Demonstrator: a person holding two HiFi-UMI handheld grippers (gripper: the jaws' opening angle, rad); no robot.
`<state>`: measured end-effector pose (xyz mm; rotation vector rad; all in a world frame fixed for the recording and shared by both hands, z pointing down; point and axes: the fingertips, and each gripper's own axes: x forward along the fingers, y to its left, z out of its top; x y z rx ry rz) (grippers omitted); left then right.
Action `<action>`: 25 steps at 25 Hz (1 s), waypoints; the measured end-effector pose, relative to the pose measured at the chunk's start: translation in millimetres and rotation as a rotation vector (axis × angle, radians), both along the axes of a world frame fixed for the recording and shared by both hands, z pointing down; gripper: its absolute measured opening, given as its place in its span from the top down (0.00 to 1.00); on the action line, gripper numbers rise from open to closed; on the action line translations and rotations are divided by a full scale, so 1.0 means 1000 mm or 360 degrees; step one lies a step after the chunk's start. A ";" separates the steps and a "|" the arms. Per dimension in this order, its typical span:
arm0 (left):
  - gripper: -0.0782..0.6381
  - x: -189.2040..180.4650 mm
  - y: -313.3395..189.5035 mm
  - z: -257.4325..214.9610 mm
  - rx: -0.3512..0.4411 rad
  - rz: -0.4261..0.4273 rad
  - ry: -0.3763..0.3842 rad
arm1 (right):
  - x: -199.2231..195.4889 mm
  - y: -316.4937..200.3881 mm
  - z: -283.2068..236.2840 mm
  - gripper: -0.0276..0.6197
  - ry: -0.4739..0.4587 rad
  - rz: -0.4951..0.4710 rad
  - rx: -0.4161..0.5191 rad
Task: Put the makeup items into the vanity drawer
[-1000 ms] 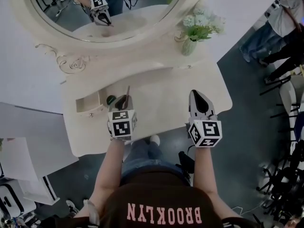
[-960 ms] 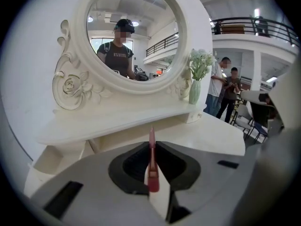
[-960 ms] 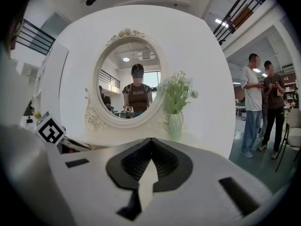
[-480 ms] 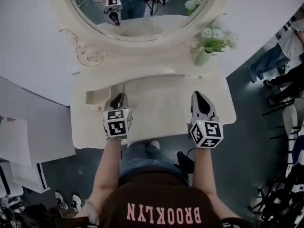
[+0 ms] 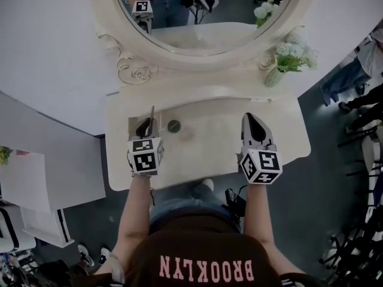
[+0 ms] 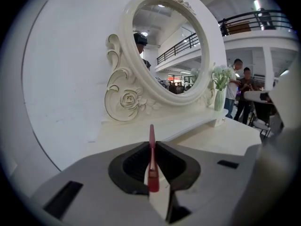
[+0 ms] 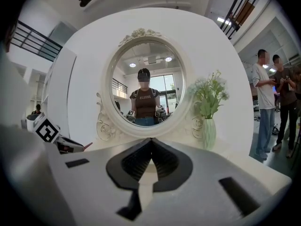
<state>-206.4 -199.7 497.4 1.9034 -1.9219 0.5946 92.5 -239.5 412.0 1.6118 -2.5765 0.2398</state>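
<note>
My left gripper [image 5: 146, 128] is shut on a thin red makeup pencil [image 5: 151, 113] that sticks out past the jaws toward the mirror. It hangs over the small open drawer [image 5: 133, 122] at the left of the cream vanity top [image 5: 209, 142]. In the left gripper view the pencil [image 6: 151, 134] stands upright between the pads of the left gripper [image 6: 152, 149]. A small dark round makeup item [image 5: 174, 125] lies on the vanity top just right of that gripper. My right gripper [image 5: 254, 124] hovers over the right side of the top, shut and empty; the right gripper [image 7: 151, 141] faces the mirror.
An oval mirror [image 5: 203, 11] in a carved cream frame backs the vanity. A pale green vase of flowers [image 5: 276, 73] stands at its right end. White walls lie left and behind. People stand on the dark floor at the right [image 7: 265, 107].
My left gripper has carried the pencil leftward, past the dark round item, until it is over the small drawer. The right gripper has also drifted a little left over the top.
</note>
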 end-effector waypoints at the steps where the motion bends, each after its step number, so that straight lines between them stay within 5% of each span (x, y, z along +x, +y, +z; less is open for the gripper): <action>1: 0.84 -0.007 0.000 0.001 -0.0006 0.0014 -0.0003 | -0.007 0.002 0.000 0.96 0.0003 0.0007 -0.0001; 8: 0.84 -0.034 -0.003 0.013 -0.0073 0.0241 -0.0071 | -0.031 0.021 0.007 0.96 0.0006 0.0147 -0.0030; 18: 0.84 -0.035 0.004 0.049 -0.0165 0.0782 -0.0316 | -0.057 0.039 0.024 0.96 0.0073 0.0247 -0.0099; 25: 0.83 -0.041 0.001 0.060 -0.0177 0.0795 -0.0308 | -0.076 0.039 0.030 0.96 0.0110 0.0221 -0.0124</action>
